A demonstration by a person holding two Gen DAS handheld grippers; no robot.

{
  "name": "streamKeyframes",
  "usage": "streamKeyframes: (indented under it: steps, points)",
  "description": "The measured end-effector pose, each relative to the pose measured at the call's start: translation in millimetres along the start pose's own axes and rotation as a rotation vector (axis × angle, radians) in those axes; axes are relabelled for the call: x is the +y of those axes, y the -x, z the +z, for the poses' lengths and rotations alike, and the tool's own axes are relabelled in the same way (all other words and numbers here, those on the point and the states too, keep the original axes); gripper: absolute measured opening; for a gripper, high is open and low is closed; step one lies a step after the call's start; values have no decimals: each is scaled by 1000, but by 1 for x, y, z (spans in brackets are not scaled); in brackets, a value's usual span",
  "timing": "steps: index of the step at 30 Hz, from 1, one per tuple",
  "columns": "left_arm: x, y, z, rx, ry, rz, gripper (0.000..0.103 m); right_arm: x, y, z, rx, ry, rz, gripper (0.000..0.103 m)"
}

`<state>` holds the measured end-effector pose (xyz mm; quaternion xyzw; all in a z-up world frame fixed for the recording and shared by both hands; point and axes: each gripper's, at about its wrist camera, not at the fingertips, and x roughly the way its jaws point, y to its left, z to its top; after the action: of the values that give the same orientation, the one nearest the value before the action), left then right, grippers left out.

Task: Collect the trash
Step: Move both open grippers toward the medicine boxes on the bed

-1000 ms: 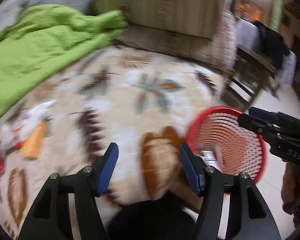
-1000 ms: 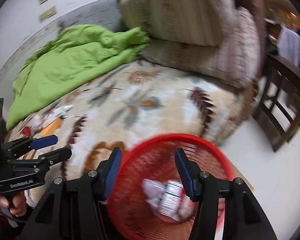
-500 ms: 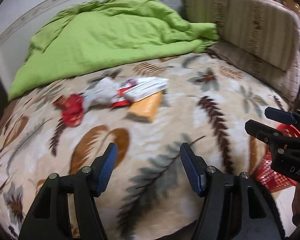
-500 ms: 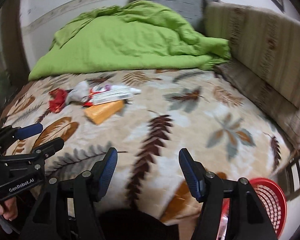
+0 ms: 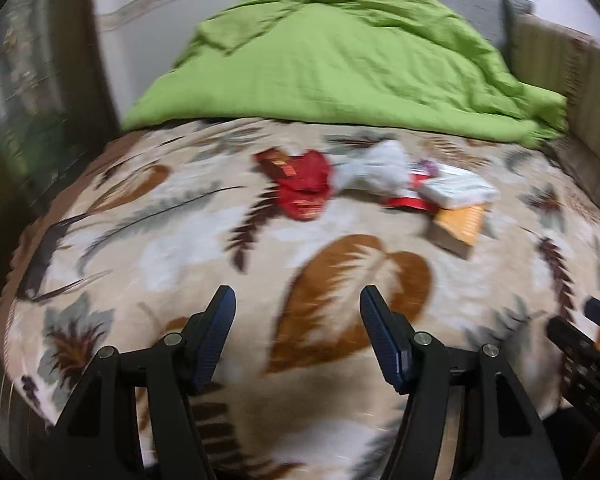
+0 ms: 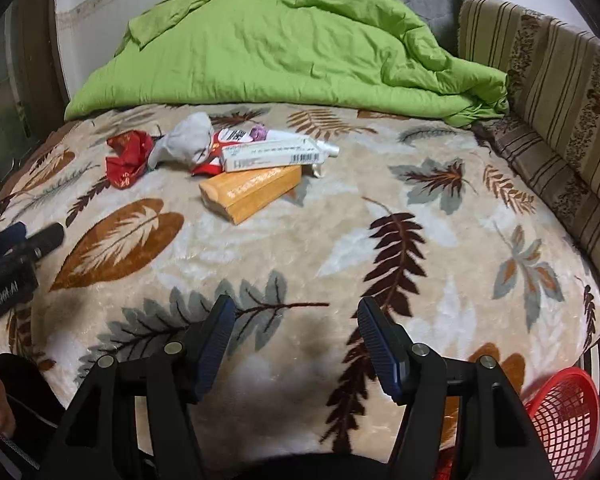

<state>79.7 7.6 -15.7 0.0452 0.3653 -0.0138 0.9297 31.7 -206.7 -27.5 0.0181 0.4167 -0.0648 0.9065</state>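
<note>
Trash (image 6: 236, 160) beyond open, empty tools (image 6: 292, 334).

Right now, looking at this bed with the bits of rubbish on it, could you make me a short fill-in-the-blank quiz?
1. The orange box lies right in front of the ____ box.
2. The crumpled wrapper at the left of the pile is ____.
3. The bunched quilt behind the trash is ____.
4. The red basket stands ____ the bed, at its corner.

Missing words: white; red; green; beside
</note>
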Motion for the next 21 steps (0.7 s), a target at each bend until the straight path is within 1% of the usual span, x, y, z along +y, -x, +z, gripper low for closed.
streamKeyframes:
  steps: [3,6,9,11,12,15,17,18,20,21]
  points:
    - [10,-9,0,23,30,14,64,3,0,2,-4,5,17,68]
    - [12,-16,0,42,37,15,64,7,-1,4,-7,11,30,68]
    - [11,-19,-1,47,33,10,64,7,-3,4,-6,7,32,68]
    - [10,-20,0,48,31,-15,64,4,-5,3,1,-9,44,68]
    - [9,-21,1,50,32,-34,64,2,-6,2,3,-20,53,68]
    - [1,-26,8,70,15,-145,64,-6,-8,2,5,-58,74,68]
    - [-11,-30,15,87,-28,-221,64,-11,-6,1,-6,-87,80,68]
    - [-21,-35,21,104,-66,-270,64,-12,-5,0,-17,-97,85,68]
    - [-35,-40,31,117,-115,-331,64,-16,-1,-1,-38,-120,90,68]
    - [-45,-44,38,132,-139,-379,64,-19,1,-2,-49,-136,89,68]
